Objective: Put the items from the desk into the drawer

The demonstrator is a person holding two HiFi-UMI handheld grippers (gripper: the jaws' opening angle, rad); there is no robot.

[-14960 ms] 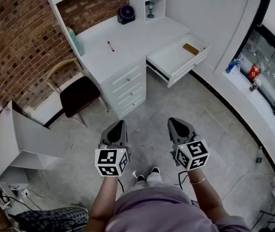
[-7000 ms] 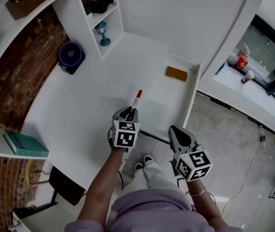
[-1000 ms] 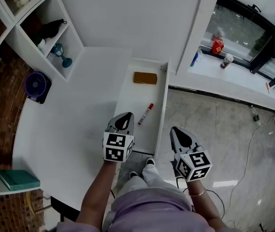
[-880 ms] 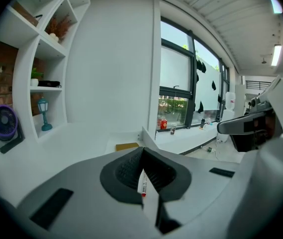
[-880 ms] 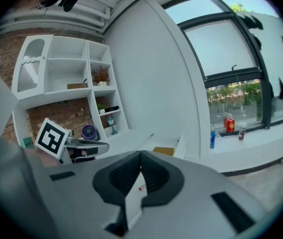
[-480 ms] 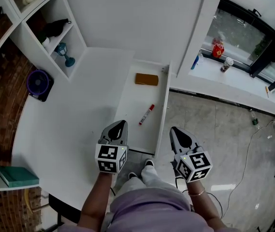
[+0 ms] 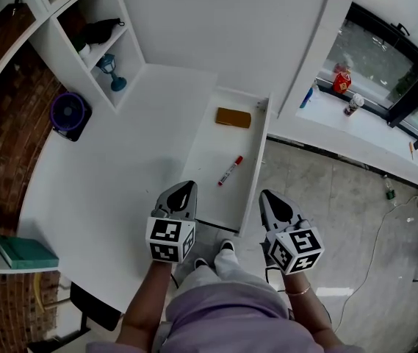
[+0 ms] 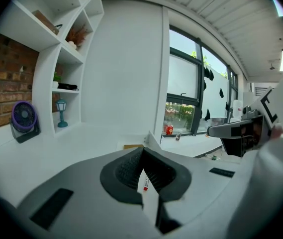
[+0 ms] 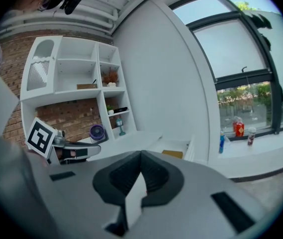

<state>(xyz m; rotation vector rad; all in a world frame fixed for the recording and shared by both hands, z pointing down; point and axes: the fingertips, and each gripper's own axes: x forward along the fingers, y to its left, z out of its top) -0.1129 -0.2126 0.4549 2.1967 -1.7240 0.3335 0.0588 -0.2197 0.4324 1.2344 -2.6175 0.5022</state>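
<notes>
The open white drawer [image 7: 210,169] sticks out from the desk's right side. In it lie a red and white marker [image 7: 230,170] and, farther back, a flat brown block [image 7: 233,117]. My left gripper [image 7: 185,189] hovers at the drawer's near left corner, shut and empty. My right gripper [image 7: 272,198] hangs over the floor just right of the drawer's front, shut and empty too. The left gripper view shows the marker [image 8: 144,183] beyond my left gripper [image 8: 142,151] and the brown block [image 8: 131,146]. The right gripper view shows my right gripper [image 9: 141,156] and the block [image 9: 172,154].
The white desk [image 7: 113,175] carries a purple fan [image 7: 69,114] at its back left. A blue lamp figurine [image 7: 110,70] stands in a shelf niche. A teal book [image 7: 25,252] lies on a low shelf at left. Bottles [image 7: 341,79] stand on the window sill.
Seven seconds ago my left gripper held the marker over the desk; now the marker lies in the drawer. In the last second the left gripper drew back toward me.
</notes>
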